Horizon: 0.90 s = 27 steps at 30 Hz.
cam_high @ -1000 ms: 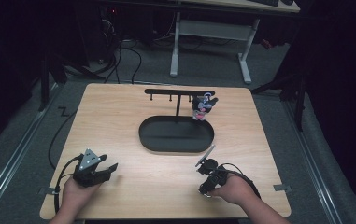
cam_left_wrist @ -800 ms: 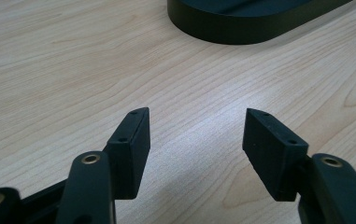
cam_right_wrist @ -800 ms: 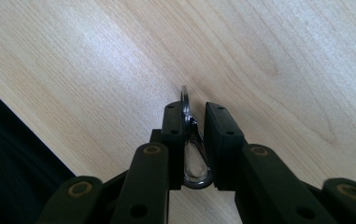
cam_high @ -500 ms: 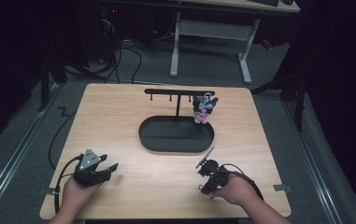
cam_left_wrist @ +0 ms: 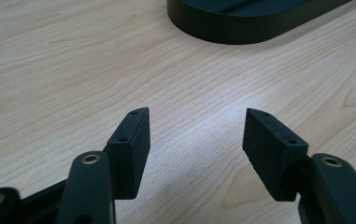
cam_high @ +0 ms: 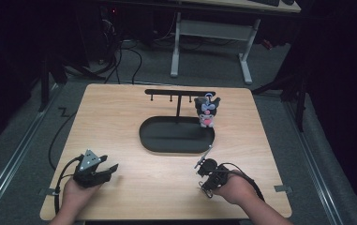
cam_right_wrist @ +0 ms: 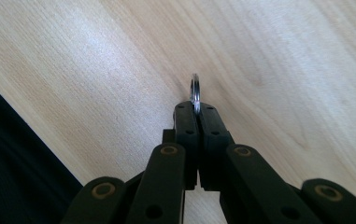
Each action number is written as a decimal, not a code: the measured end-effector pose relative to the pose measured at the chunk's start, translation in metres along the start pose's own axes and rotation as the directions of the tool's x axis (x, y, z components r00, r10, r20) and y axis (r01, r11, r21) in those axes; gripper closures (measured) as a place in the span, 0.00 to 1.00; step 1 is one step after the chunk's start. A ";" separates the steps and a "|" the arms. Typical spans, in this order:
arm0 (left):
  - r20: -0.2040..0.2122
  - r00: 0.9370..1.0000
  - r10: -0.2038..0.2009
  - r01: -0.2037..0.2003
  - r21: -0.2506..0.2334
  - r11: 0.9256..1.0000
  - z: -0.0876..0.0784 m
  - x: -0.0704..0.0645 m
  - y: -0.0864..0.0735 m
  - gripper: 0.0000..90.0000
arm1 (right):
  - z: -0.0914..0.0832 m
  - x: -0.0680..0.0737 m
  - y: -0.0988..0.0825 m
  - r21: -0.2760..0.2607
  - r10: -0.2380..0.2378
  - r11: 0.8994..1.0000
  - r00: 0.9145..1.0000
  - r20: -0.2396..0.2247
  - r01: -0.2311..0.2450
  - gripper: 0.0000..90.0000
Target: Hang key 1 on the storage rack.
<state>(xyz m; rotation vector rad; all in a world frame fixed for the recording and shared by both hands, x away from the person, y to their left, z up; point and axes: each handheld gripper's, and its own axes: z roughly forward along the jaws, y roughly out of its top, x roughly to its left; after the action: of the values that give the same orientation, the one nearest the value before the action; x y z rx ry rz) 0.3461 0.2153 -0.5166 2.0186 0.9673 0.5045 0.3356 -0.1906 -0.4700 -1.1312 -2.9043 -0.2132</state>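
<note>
A thin metal ring [cam_right_wrist: 195, 90] stands edge-on between the pads of my right gripper [cam_right_wrist: 195, 106]. Its jaws have just been closing and are now shut on the ring, just above the wood. In the high view the right gripper [cam_high: 203, 168] sits near the front right rim of a black oval base [cam_high: 153, 143]. A black T-shaped rack [cam_high: 178, 93] rises from the base, and a small black and pink plush toy [cam_high: 206, 111] hangs at its right end. My left gripper [cam_left_wrist: 196, 114] is open with bare table between its pads, low at the table's front left [cam_high: 107, 169].
The wooden table [cam_high: 120, 112] has open surface around the base. The base's near rim [cam_left_wrist: 241, 30] lies ahead of the left gripper. Cables trail from both grippers off the front edge. A white desk frame [cam_high: 213, 28] stands on the floor beyond the table.
The right gripper's jaws look narrower than a second ago. Both hands have stayed about where they were, and the plush toy and rack have not moved.
</note>
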 end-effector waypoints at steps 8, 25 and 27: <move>0.000 1.000 0.002 -0.002 -0.002 1.000 0.000 0.000 0.000 0.47 | -0.021 -0.006 0.000 -0.028 0.001 1.000 1.000 -0.002 -0.001 0.99; -0.002 1.000 0.003 -0.003 0.000 1.000 0.000 0.001 0.000 0.47 | -0.063 -0.017 0.010 -0.066 0.025 0.998 0.999 0.047 -0.022 0.99; -0.003 1.000 0.003 -0.003 -0.002 1.000 0.000 0.001 0.000 0.47 | -0.066 -0.018 0.011 -0.066 0.023 0.998 0.998 0.050 -0.020 0.99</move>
<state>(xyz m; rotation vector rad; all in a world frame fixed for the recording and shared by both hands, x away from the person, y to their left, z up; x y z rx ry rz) 0.3462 0.2162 -0.5163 2.0183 0.9650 0.5100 0.3545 -0.2035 -0.4043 -1.1940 -2.9482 -0.2862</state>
